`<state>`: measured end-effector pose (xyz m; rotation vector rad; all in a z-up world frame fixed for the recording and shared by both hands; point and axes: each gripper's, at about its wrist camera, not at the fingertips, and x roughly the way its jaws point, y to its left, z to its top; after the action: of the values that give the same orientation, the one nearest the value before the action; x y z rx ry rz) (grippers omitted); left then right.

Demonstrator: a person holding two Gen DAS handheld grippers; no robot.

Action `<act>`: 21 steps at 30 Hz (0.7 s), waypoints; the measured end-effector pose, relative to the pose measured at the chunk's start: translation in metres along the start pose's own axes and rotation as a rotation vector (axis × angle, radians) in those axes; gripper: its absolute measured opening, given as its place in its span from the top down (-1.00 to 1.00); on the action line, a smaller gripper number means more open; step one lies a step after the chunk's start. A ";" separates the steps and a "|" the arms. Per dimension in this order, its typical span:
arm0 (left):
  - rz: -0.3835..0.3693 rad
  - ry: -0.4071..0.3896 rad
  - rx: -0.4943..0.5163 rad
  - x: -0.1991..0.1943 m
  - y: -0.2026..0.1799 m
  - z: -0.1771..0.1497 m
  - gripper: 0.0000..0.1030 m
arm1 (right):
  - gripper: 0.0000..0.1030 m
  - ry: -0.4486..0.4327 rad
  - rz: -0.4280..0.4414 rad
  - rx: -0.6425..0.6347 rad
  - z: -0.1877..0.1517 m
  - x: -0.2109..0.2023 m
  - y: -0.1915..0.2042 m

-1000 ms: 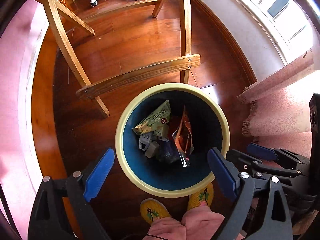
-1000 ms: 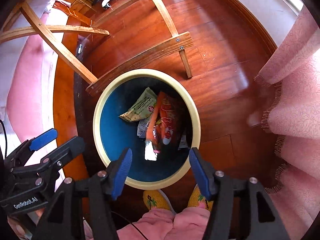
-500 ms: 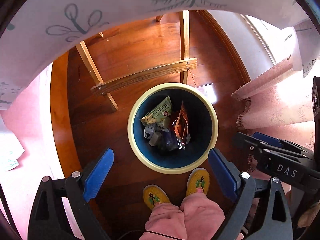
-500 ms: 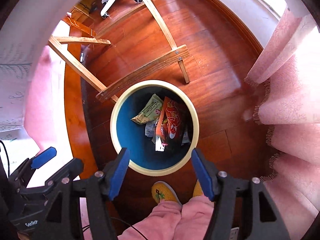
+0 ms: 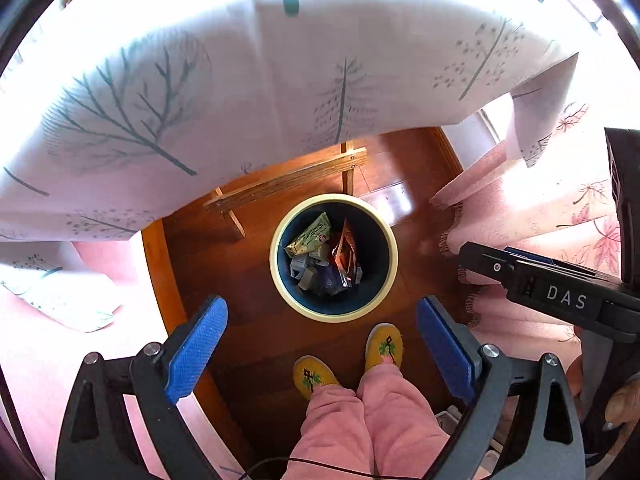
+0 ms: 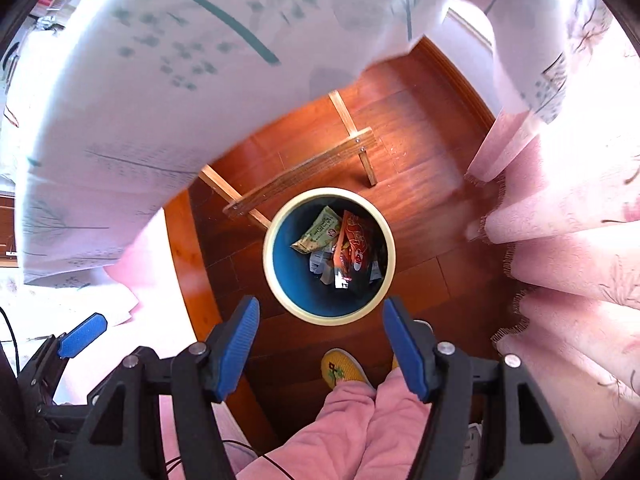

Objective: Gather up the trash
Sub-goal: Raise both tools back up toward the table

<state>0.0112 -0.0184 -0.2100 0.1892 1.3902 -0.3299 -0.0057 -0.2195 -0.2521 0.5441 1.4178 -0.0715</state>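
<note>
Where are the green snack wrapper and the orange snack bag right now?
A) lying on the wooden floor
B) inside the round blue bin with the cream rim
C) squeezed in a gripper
B: the green snack wrapper and orange snack bag lie inside the round blue bin with the cream rim, while both grippers are open and hold nothing.

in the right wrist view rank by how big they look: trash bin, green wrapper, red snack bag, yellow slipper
1. trash bin
2. red snack bag
3. green wrapper and yellow slipper: too alike to rank, and the slipper is partly covered by the trouser leg.
</note>
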 end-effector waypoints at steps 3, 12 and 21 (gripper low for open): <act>0.016 -0.033 0.031 -0.034 0.001 0.003 -0.84 | -0.26 -0.022 0.010 -0.001 -0.002 -0.030 0.011; 0.039 -0.143 0.054 -0.126 0.020 0.013 -0.84 | -0.26 -0.113 0.041 -0.049 -0.011 -0.110 0.049; 0.035 -0.295 0.032 -0.198 0.048 0.043 -0.84 | -0.26 -0.258 0.043 -0.119 0.006 -0.173 0.088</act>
<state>0.0390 0.0358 -0.0109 0.1829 1.0894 -0.3367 0.0019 -0.1911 -0.0602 0.4497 1.1506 -0.0216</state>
